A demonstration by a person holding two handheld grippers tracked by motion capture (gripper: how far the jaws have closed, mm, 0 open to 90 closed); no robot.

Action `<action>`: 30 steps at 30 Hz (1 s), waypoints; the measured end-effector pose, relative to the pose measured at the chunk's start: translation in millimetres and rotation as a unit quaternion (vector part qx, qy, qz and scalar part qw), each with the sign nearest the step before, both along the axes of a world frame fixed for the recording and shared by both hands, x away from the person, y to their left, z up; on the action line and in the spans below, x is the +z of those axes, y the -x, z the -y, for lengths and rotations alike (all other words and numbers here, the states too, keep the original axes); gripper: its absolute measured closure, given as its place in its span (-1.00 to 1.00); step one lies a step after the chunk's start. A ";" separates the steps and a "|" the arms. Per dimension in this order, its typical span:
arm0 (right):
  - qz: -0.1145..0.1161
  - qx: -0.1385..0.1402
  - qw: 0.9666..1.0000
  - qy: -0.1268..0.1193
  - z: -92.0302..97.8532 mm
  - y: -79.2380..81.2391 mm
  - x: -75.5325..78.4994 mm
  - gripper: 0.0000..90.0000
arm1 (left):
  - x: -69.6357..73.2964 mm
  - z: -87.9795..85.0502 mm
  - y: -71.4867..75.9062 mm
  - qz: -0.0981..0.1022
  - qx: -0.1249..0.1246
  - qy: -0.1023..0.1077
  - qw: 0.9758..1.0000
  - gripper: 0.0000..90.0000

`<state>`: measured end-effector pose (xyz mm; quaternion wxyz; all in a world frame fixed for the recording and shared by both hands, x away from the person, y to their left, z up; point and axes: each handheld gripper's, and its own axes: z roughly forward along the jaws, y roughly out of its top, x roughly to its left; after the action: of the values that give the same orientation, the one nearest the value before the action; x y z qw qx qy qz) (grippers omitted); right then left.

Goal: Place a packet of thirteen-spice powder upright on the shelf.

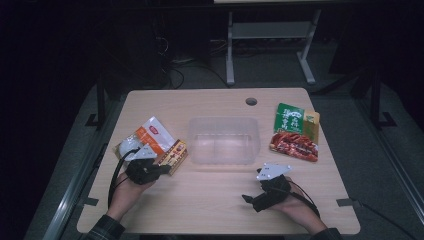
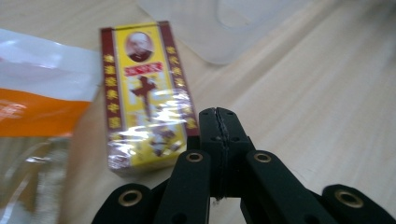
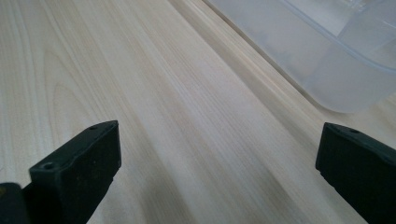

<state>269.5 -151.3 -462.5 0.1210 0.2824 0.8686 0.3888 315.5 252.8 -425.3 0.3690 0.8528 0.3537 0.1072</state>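
While the left tongs are pressed together on nothing just beside the yellow box, next to the orange-and-white pouch, the clear tub sits mid-desk; the right tongs gape wide over bare wood.
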 end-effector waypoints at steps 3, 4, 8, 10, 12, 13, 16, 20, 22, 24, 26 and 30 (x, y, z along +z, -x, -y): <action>-0.002 0.000 1.000 -0.002 -0.5 0.8 0.1 -1.00 | 0.5 -1.9 -8.6 0.005 0.010 -0.001 1.000 0.99; -0.001 0.001 1.000 0.000 -0.5 0.9 0.0 -1.00 | 1.3 -1.9 -11.2 0.003 0.016 0.001 1.000 0.99; -0.004 0.005 1.000 0.000 -1.9 1.6 0.1 -1.00 | 6.5 -0.8 -24.0 0.019 0.020 -0.006 1.000 0.99; -0.009 0.006 1.000 0.004 -2.8 1.3 -0.8 -1.00 | 8.9 0.9 -30.3 0.025 0.021 -0.009 0.999 1.00; -0.010 0.008 1.000 0.001 -3.0 0.9 -0.8 -1.00 | 9.7 3.1 -38.2 0.029 0.024 -0.009 0.999 1.00; -0.009 0.009 1.000 0.000 -3.0 0.4 -0.6 -1.00 | 9.9 4.0 -40.9 0.029 0.025 -0.010 0.999 1.00; -0.009 0.007 1.000 -0.004 -2.3 -0.4 0.2 -1.00 | 9.5 7.8 -52.7 0.033 0.026 -0.005 0.999 1.00; -0.007 0.011 1.000 -0.009 -2.5 -0.6 0.7 -1.00 | 7.0 11.1 -65.2 0.032 0.038 -0.003 0.999 1.00; -0.008 0.012 1.000 -0.009 -3.5 -0.1 0.9 -1.00 | 5.1 11.9 -72.6 0.032 0.043 0.001 0.999 1.00; -0.006 0.017 1.000 -0.006 -4.0 0.1 0.9 -1.00 | 2.8 13.9 -79.8 0.025 0.045 -0.001 0.999 1.00; -0.005 0.017 1.000 -0.005 -5.0 0.5 0.4 -1.00 | 1.1 15.9 -87.2 0.026 0.045 0.005 0.999 1.00; -0.004 0.019 1.000 0.000 -5.6 0.8 0.0 -1.00 | -3.4 27.0 -100.1 0.020 0.047 0.008 0.999 1.00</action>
<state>268.7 -145.7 -462.5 0.1101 0.2671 0.8744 0.3898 415.6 225.9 -428.7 0.3777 0.8298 0.3869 0.1382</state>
